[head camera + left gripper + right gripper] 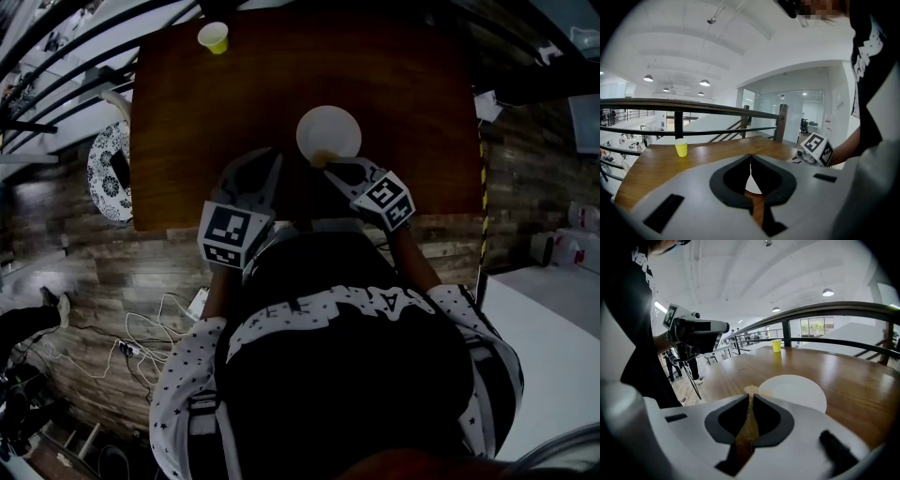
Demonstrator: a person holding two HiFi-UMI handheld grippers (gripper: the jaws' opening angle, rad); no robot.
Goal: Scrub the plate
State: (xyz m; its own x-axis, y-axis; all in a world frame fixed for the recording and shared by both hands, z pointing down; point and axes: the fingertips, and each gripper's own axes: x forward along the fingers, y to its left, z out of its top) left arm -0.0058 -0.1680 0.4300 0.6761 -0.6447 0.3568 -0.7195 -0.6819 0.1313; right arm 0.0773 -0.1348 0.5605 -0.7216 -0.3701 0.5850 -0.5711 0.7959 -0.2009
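Our right hand-held gripper (751, 396), clamped on a thin tan scrub pad (748, 423), is nearer the white plate (793, 392), which lies on the desk (843, 376) just ahead-right of its jaws; our left hand-held gripper (750, 158) is closed, empty.

Table (187, 141): brown wood, smooth, glossy.
Plate (794, 392): white, smooth, matt, just ahead of the right claw (750, 398).
Pad (748, 425): tan, rough, fibrous, pinched between the right claw's jaws.
Cup (681, 147): yellow, smooth, far ahead of the left claw (750, 158).
2 claws: grey matt plastic shells, black linings.
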